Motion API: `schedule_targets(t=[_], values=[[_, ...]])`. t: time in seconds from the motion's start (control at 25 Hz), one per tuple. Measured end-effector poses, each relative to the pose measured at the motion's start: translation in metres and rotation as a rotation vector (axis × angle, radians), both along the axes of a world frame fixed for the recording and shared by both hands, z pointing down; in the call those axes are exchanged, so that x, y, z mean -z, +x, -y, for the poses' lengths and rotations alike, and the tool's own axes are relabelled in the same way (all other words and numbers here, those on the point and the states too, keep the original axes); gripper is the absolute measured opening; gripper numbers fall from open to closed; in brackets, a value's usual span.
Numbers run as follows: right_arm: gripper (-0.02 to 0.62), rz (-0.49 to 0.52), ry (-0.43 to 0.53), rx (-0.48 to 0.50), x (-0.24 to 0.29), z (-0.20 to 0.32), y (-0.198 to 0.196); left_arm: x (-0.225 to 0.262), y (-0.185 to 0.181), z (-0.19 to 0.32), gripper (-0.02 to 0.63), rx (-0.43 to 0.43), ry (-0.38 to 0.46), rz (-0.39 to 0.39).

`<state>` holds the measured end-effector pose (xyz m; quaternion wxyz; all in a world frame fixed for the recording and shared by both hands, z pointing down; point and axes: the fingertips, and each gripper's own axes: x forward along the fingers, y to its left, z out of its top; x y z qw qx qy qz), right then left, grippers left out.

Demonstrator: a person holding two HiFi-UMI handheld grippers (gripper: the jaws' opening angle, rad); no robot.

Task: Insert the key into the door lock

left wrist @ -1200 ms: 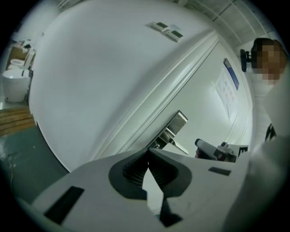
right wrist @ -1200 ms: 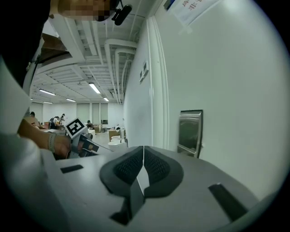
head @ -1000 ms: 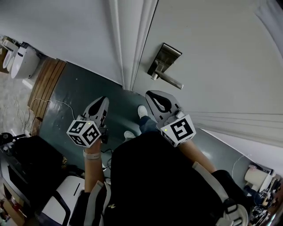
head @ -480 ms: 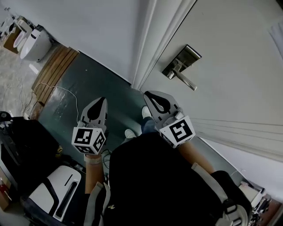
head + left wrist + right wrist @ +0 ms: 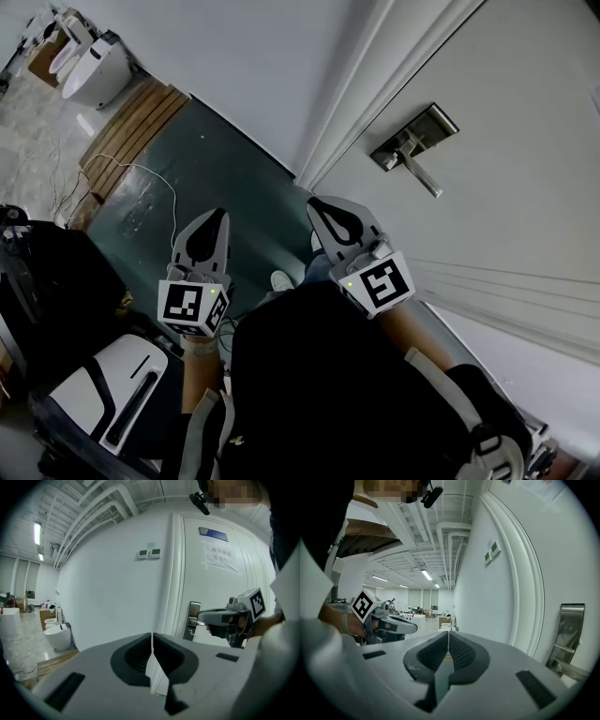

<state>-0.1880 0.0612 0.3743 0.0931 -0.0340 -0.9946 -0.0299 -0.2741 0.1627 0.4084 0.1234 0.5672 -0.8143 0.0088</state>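
1. At the far left, toilets and a brown box, its contents out of sight, stand on pale floor. Wooden boards edge the dark green floor, which lies open up to the wall
2. The left gripper hovers over that green floor, well short of the wall, jaws pressed together with nothing seen between them
3. The right gripper, just beside it, points toward the door frame, its jaws likewise closed on nothing visible
4. The door lock, a metal plate with a lever handle, sits near the left edge of the door, well apart from both grippers
5. A paper sheet on the door carries Chinese characters too blurred to read, with a blue plaque above it
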Motion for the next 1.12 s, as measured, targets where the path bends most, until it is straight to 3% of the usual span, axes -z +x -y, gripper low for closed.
schedule_targets(t=[0.36,0.8,1.12], values=[[0.017,-0.022,0.054,0.056,-0.003,-0.025,-0.007,0.01,-0.001,-0.023,0.009,0.037,0.025,0.037],[0.017,-0.038,0.033,0.03,-0.015,-0.017,0.01,0.004,0.02,-0.01,0.011,-0.001,0.042,0.033],[0.017,-0.052,0.037,0.037,-0.022,-0.019,0.017,-0.009,0.027,-0.011,0.009,0.001,0.009,0.032]])
